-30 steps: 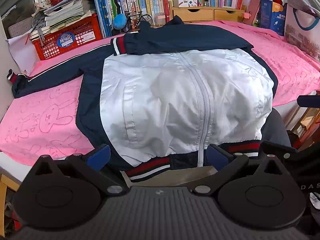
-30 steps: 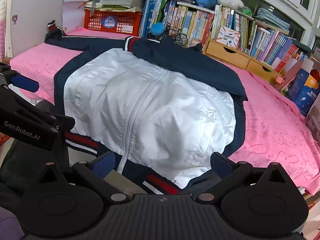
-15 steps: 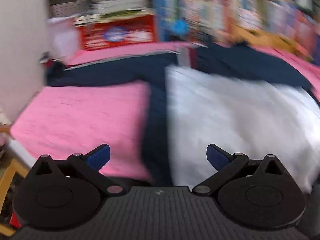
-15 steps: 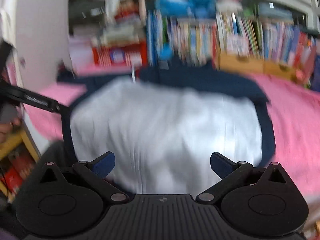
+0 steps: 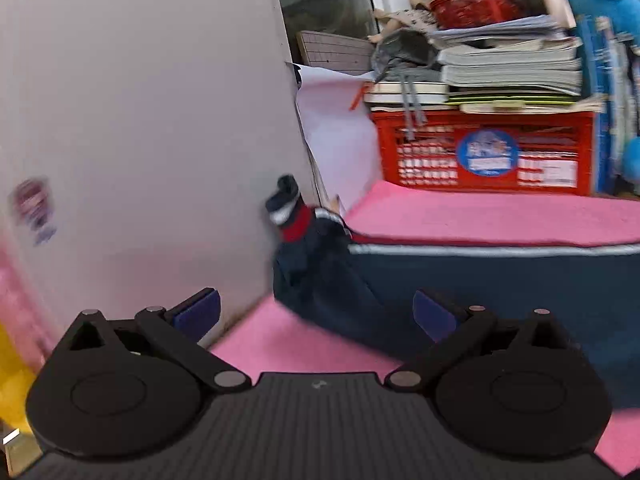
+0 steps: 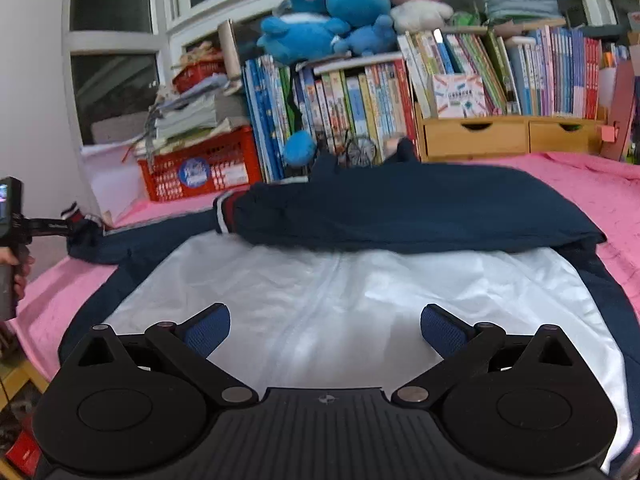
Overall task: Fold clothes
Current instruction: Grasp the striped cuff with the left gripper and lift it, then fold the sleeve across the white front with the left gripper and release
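Note:
A navy and white zip jacket [image 6: 340, 300] lies front-up on the pink bed cover [image 6: 600, 184]. One navy sleeve [image 6: 400, 212] is folded across its upper part. The other sleeve [image 5: 480, 276] stretches out to the left, its red-and-white striped cuff [image 5: 290, 212] bunched against a white panel. My left gripper [image 5: 316, 312] is open just short of that sleeve end, holding nothing. It shows at the left edge of the right wrist view [image 6: 44, 224], near the cuff. My right gripper [image 6: 326, 330] is open above the white front, holding nothing.
A white panel [image 5: 140, 120] stands at the bed's left end. A red crate [image 5: 488, 152] stacked with papers sits behind the cuff. A bookshelf [image 6: 440, 80] with plush toys and wooden drawers [image 6: 512, 136] lines the far side.
My left gripper swung left from the jacket's hem to the outstretched sleeve's cuff. My right gripper moved from the hem to over the white front. Both stayed open.

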`<state>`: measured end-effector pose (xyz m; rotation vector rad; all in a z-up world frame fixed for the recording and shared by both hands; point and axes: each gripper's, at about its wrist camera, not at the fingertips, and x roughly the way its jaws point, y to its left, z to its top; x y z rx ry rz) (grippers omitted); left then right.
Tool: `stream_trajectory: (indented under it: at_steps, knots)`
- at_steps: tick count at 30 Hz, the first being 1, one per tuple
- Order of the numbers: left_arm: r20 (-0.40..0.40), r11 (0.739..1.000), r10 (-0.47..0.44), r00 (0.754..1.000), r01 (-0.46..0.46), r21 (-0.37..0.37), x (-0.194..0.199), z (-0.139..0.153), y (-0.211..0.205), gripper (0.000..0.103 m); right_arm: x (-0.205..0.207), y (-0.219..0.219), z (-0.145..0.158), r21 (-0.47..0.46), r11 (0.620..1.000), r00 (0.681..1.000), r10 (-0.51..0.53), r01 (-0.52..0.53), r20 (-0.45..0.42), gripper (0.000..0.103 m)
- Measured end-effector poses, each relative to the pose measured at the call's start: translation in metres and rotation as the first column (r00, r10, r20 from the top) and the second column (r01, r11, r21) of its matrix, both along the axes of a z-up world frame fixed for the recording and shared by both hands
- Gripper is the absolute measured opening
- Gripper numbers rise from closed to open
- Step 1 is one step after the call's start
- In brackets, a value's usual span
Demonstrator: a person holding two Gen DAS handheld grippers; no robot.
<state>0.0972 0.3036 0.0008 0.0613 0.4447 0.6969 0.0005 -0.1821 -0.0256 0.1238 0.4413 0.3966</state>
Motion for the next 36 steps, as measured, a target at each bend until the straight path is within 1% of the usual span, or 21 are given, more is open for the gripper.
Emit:
stream_trajectory:
  at_steps: [3, 4, 6, 7, 8, 10, 11, 12, 14, 17, 19, 21, 22, 24, 26, 28, 29, 31, 33, 35, 36]
  knots:
    - [0.032, 1.0, 0.008, 0.999, -0.007, -0.012, 0.025, 0.0, 0.021, 0.102, 0.007, 0.007, 0.0, -0.007, 1.0, 1.0, -0.002, 0.002, 0.017, 0.103]
    - [0.035, 1.0, 0.011, 0.999, -0.01, -0.024, 0.032, -0.001, 0.028, 0.097, 0.011, 0.009, 0.0, -0.007, 1.0, 1.0, -0.001, 0.001, 0.013, 0.103]
    - [0.029, 0.999, 0.02, 0.999, -0.019, -0.051, 0.047, -0.004, 0.041, 0.073, 0.018, 0.013, -0.001, -0.007, 1.0, 1.0, 0.0, 0.0, -0.002, 0.103]
    - [0.016, 0.997, 0.025, 1.0, -0.024, -0.072, 0.055, -0.007, 0.046, 0.066, 0.022, 0.016, -0.002, -0.009, 1.0, 1.0, 0.001, -0.001, -0.008, 0.103]
    - [0.006, 0.995, 0.029, 1.0, -0.028, -0.096, 0.062, -0.01, 0.052, 0.054, 0.025, 0.018, -0.003, -0.013, 1.0, 1.0, 0.002, -0.002, -0.014, 0.103]
    - [-0.003, 0.992, 0.045, 0.999, -0.046, -0.121, 0.071, -0.017, 0.058, 0.045, 0.03, 0.023, -0.006, -0.025, 1.0, 1.0, 0.001, -0.002, -0.022, 0.103]
    - [-0.007, 0.99, 0.052, 0.999, -0.053, -0.131, 0.074, -0.019, 0.06, 0.034, 0.032, 0.024, -0.007, -0.033, 0.999, 1.0, 0.001, -0.002, -0.023, 0.103]
    - [-0.01, 0.988, 0.058, 0.998, -0.059, -0.141, 0.078, -0.02, 0.063, 0.014, 0.033, 0.025, -0.009, -0.041, 0.999, 1.0, 0.001, -0.002, -0.022, 0.103]
    - [0.019, 0.987, 0.05, 0.999, -0.047, -0.154, 0.077, -0.018, 0.063, 0.01, 0.033, 0.027, -0.01, -0.055, 0.998, 1.0, 0.003, -0.004, -0.011, 0.103]
    - [0.079, 0.99, 0.001, 0.997, 0.01, -0.139, 0.068, -0.003, 0.048, 0.007, 0.034, 0.026, -0.011, -0.049, 0.999, 1.0, 0.006, -0.007, -0.005, 0.103]
    - [0.129, 0.987, -0.064, 0.99, 0.081, -0.136, 0.061, 0.016, 0.029, 0.007, 0.034, 0.024, -0.011, -0.034, 0.999, 1.0, 0.01, -0.01, -0.003, 0.103]
    - [0.206, 0.972, -0.16, 0.965, 0.19, -0.139, 0.052, 0.043, 0.0, 0.007, 0.034, 0.021, -0.011, -0.019, 1.0, 1.0, 0.012, -0.012, -0.002, 0.103]
    - [0.248, 0.958, -0.214, 0.945, 0.252, -0.134, 0.047, 0.059, -0.018, 0.007, 0.034, 0.02, -0.011, -0.011, 1.0, 1.0, 0.012, -0.012, -0.002, 0.103]
    - [0.33, 0.913, -0.34, 0.881, 0.393, -0.109, 0.038, 0.091, -0.064, 0.005, 0.033, 0.016, -0.01, 0.009, 1.0, 1.0, 0.009, -0.009, -0.006, 0.103]
    - [0.4, 0.838, -0.47, 0.787, 0.54, -0.079, 0.031, 0.113, -0.113, 0.003, 0.031, 0.008, -0.009, 0.037, 0.999, 1.0, -0.004, 0.005, -0.01, 0.103]
    - [0.403, 0.75, -0.588, 0.701, 0.659, -0.052, 0.03, 0.118, -0.169, 0.003, 0.029, -0.003, -0.004, 0.069, 0.997, 0.999, -0.032, 0.033, -0.012, 0.103]
    - [0.378, 0.713, -0.634, 0.674, 0.699, -0.052, 0.034, 0.113, -0.198, 0.004, 0.028, -0.008, -0.001, 0.085, 0.995, 0.999, -0.046, 0.047, -0.013, 0.103]
    - [0.281, 0.659, -0.696, 0.661, 0.743, -0.114, 0.052, 0.085, -0.248, 0.006, 0.026, -0.021, 0.004, 0.113, 0.99, 0.996, -0.085, 0.087, -0.017, 0.103]
    - [0.168, 0.608, -0.735, 0.657, 0.748, -0.266, 0.072, 0.045, -0.285, 0.01, 0.022, -0.035, 0.008, 0.133, 0.983, 0.992, -0.124, 0.126, -0.023, 0.103]
    - [0.08, 0.558, -0.757, 0.649, 0.705, -0.437, 0.084, 0.01, -0.302, 0.012, 0.019, -0.048, 0.011, 0.148, 0.976, 0.987, -0.158, 0.162, -0.035, 0.103]
    - [0.073, 0.533, -0.764, 0.641, 0.691, -0.488, 0.083, 0.001, -0.303, 0.013, 0.018, -0.057, 0.012, 0.156, 0.972, 0.985, -0.171, 0.175, -0.041, 0.103]
